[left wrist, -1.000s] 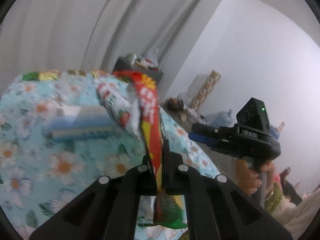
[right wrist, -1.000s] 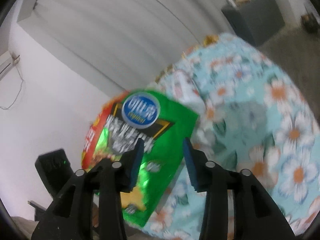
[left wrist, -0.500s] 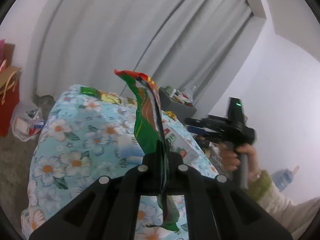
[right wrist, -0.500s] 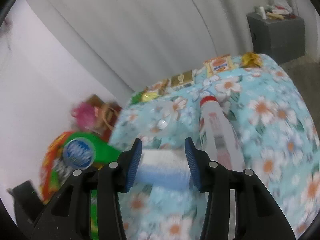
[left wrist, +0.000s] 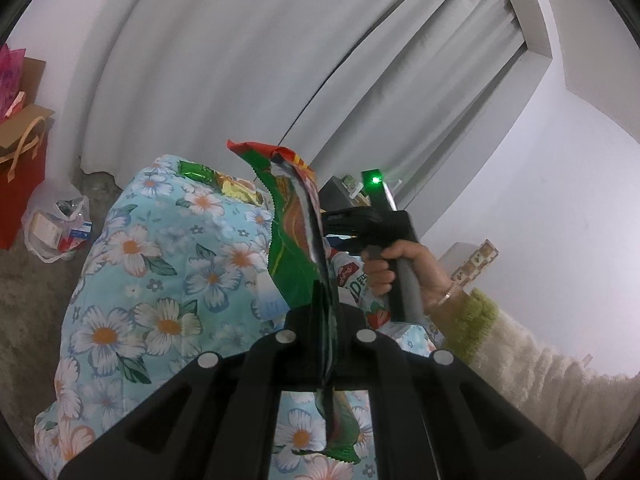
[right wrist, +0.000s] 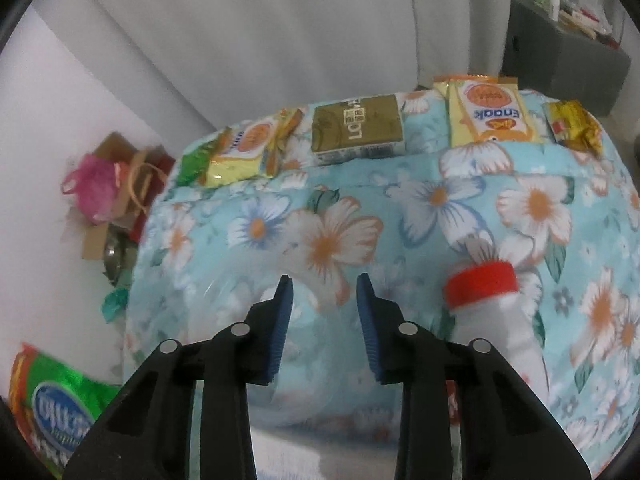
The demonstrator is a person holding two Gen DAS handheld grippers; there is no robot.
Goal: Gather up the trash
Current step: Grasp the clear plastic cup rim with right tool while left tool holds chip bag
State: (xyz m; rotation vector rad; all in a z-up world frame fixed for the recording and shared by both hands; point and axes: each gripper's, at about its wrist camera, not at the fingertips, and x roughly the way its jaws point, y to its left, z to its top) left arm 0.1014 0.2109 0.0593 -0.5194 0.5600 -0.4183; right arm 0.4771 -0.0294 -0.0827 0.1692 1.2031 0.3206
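Left tool [left wrist: 326, 312]: clamped tight on a green and red snack bag [left wrist: 294, 236], which stands on edge between the jaws and sticks up above them, with its lower end hanging below.
Right tool [right wrist: 323, 320]: jaws closing, at a narrow gap, blue pads [right wrist: 280, 336] facing each other; a clear plastic wrapper [right wrist: 236, 300] lies on the cloth under and between them, and whether the pads touch it cannot be told.
Right hand [left wrist: 404, 264]: seen from the left camera, gripping the handle of the right tool, with a cream and green fuzzy sleeve [left wrist: 532, 364] behind it.
Surface [right wrist: 440, 200]: covered with a light blue cloth printed with white and orange flowers.
Bottle [right wrist: 496, 312]: white with a red cap, lying on the cloth just right of the right tool.
Far edge of the surface: a row of packets, with a yellow packet [right wrist: 240, 152] at left, a gold box [right wrist: 356, 128] in the middle, a yellow and orange packet [right wrist: 492, 114] to its right, and a small yellow wrapper [right wrist: 572, 124] at the end.
Snack bag in the right camera: low in the left corner, beside the surface.
Floor at left: a red gift bag [left wrist: 20, 184] and a white plastic bag [left wrist: 56, 228] with small boxes.
Background: pale curtains [left wrist: 280, 60] and a dark cabinet [right wrist: 560, 48] with small items on top.
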